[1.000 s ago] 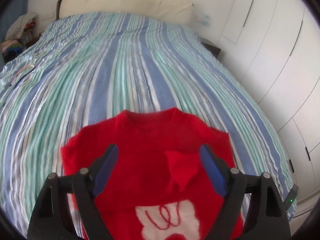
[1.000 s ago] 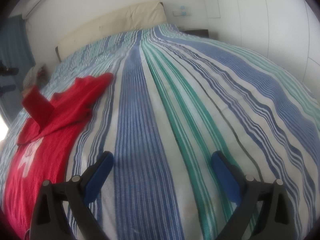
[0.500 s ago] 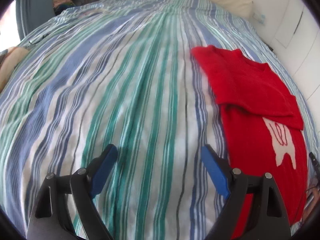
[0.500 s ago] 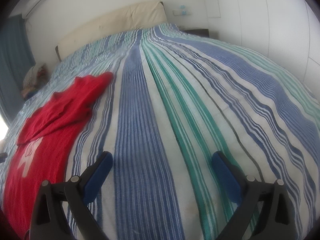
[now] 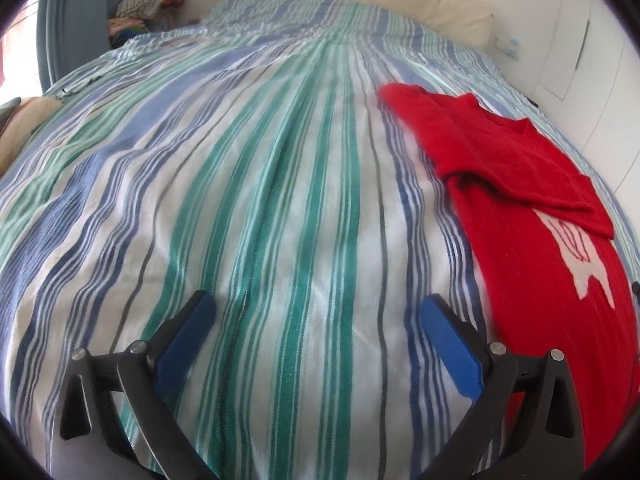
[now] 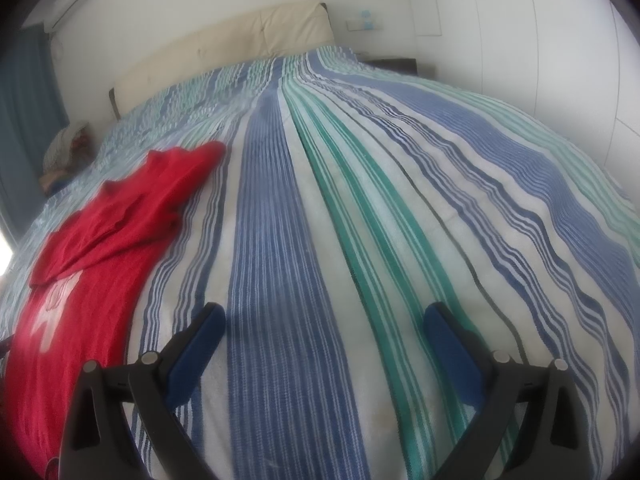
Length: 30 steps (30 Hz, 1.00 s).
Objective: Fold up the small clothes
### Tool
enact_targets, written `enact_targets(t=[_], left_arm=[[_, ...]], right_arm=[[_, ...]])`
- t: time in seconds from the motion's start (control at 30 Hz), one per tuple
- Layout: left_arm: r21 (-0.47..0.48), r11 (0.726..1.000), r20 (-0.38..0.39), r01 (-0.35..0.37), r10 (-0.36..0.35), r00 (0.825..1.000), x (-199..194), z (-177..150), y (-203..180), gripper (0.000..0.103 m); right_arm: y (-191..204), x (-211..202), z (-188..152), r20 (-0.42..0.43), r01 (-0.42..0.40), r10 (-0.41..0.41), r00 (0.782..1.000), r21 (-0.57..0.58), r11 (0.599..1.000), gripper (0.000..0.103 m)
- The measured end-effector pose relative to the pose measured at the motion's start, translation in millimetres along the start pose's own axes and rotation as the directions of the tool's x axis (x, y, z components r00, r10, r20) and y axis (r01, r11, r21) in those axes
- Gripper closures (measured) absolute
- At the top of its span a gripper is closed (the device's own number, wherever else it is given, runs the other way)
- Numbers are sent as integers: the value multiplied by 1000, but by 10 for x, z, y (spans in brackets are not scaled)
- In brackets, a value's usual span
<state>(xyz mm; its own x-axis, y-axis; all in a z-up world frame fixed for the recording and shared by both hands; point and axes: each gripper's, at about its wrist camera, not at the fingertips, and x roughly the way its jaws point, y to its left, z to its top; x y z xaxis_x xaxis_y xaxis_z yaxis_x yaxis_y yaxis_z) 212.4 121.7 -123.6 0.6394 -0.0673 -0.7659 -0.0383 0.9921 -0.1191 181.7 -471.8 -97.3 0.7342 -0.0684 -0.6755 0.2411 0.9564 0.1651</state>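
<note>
A small red sweater (image 5: 532, 216) with a white motif lies flat on the striped bedspread (image 5: 260, 200), both sleeves folded in across its chest. My left gripper (image 5: 318, 312) hovers over bare bedspread to the left of the sweater; its jaws are opening, with nothing between them. In the right wrist view the same red sweater (image 6: 100, 248) lies at the left. My right gripper (image 6: 324, 320) stands open over the stripes to the right of it, with nothing between its blue pads.
A cream headboard (image 6: 224, 48) runs along the far end of the bed. A pile of clothes (image 5: 148, 4) sits beside the bed's far left corner, next to a blue curtain (image 5: 68, 20). White wardrobe doors (image 6: 540, 40) line the right side.
My left gripper let go of the sleeve it held over the sweater and swung left and down onto bare bedspread, its jaws widening. The sleeve now lies folded across the chest. My right gripper stayed still.
</note>
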Motion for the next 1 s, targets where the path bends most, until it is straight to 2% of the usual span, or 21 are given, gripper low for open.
enact_targets(t=[0.47,0.8,0.93,1.0], left_arm=[[8,1000,1,-12,12,1000,7,-9,-22,1],[-24,999,20,36,-36,999,-3,-20,62,0],[-9,999,-19,34,-34,999,-21,29,72,1],[-19,998,-45,53,-54,998,-158,75,109,2]], right_arm=[[0,-6,-9,2,-3,3,1000,3,1000,4],[5,-12,-7,-2,4,-4,1000,-1,1000,4],[26,11,36,-43,15,-16,999,-11,1000,4],[19,-47,122,-79,-4,2,997,-16,1000,4]])
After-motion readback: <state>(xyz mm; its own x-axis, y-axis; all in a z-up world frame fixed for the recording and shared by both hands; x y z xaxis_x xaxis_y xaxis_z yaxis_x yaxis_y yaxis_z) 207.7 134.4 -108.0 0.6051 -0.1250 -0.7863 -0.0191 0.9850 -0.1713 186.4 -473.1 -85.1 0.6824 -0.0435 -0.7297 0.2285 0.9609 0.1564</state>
